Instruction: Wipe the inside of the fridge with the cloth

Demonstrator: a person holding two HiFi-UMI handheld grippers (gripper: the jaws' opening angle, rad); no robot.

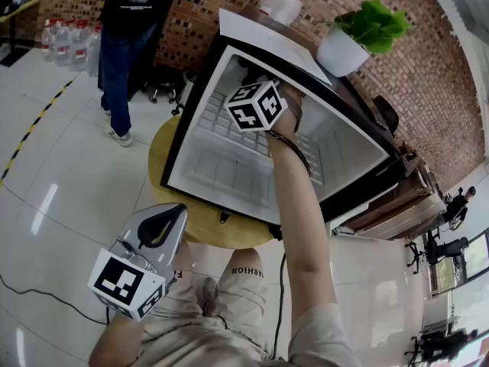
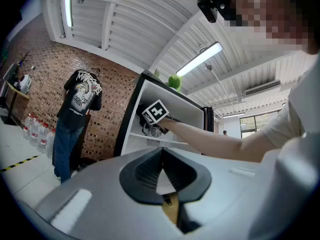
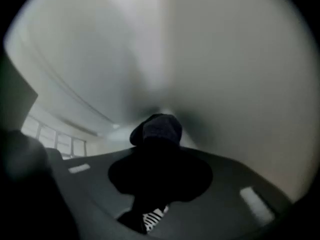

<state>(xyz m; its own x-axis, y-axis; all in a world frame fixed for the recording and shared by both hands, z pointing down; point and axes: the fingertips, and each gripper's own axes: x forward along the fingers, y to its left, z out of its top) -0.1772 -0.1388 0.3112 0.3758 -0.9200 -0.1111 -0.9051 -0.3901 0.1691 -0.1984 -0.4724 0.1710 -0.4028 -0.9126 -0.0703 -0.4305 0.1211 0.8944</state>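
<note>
Red brick wall (image 1: 458, 90) behind, glossy white floor (image 1: 61, 220), tube lights (image 2: 200, 59) overhead

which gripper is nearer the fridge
Right. The right gripper is inside the fridge, shut on the dark cloth; the left gripper is outside it, shut and empty.

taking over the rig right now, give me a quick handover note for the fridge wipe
Left gripper: shut, empty, held low outside the fridge.
Right gripper: shut on the dark cloth, deep inside the open fridge. The cloth is close to a pale inner wall; contact cannot be confirmed.
The fridge sits on the round wooden table.
Done: cloth is gripped and inside. How much is already wiped cannot be told.
Left: wipe the inner surfaces, then bring the cloth out.
</note>
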